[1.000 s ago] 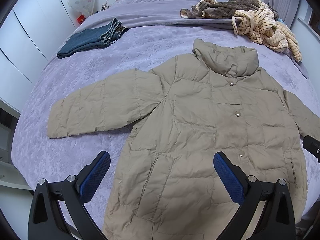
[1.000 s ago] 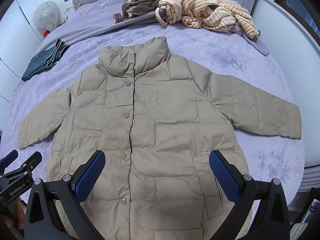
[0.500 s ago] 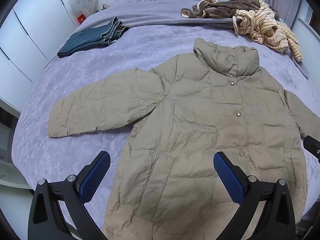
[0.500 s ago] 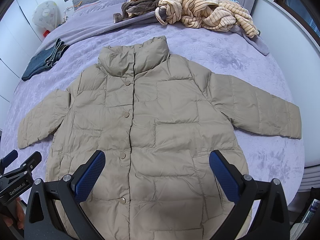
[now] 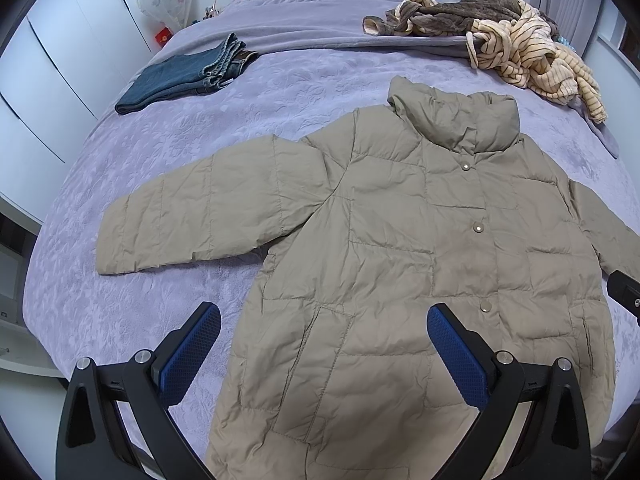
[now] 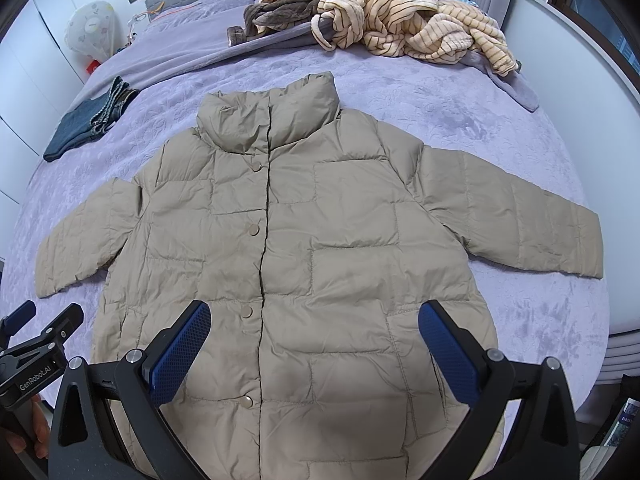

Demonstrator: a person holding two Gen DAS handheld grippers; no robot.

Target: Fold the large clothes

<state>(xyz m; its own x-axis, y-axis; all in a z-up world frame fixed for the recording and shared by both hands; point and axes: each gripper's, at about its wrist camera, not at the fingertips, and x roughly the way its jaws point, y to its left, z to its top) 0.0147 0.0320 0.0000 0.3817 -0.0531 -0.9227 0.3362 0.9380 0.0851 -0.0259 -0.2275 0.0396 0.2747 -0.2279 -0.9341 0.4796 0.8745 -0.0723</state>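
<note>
Left wrist view: khaki puffer jacket [image 5: 420, 264] lies flat, front up, snapped shut, on the purple bedspread [image 5: 160, 168], both sleeves spread out to the sides. Left gripper [image 5: 324, 344] hangs above the hem on the jacket's left-sleeve side, jaws wide apart, holding nothing. Right gripper [image 6: 314, 340] same: spread wide, empty, over the lower front near the snap placket.

Judgement: no fold started yet. First step is probably a sleeve in across the chest. To do it well:
- pinch the left sleeve [image 5: 188, 220] at the cuff edge, not mid-panel; puffer fill is slippery and springs back
- lift low, lay it across, press air out before letting go
- mirror on the right sleeve [image 6: 532, 224]
- keep the collar [image 6: 268, 120] flat so the stack doesn't tilt

Containers: none in view. Folded jeans [image 5: 188, 74] sit apart at the far left; a heap of striped and brown clothes [image 6: 384, 28] lies near the headboard, well clear of the jacket.
</note>
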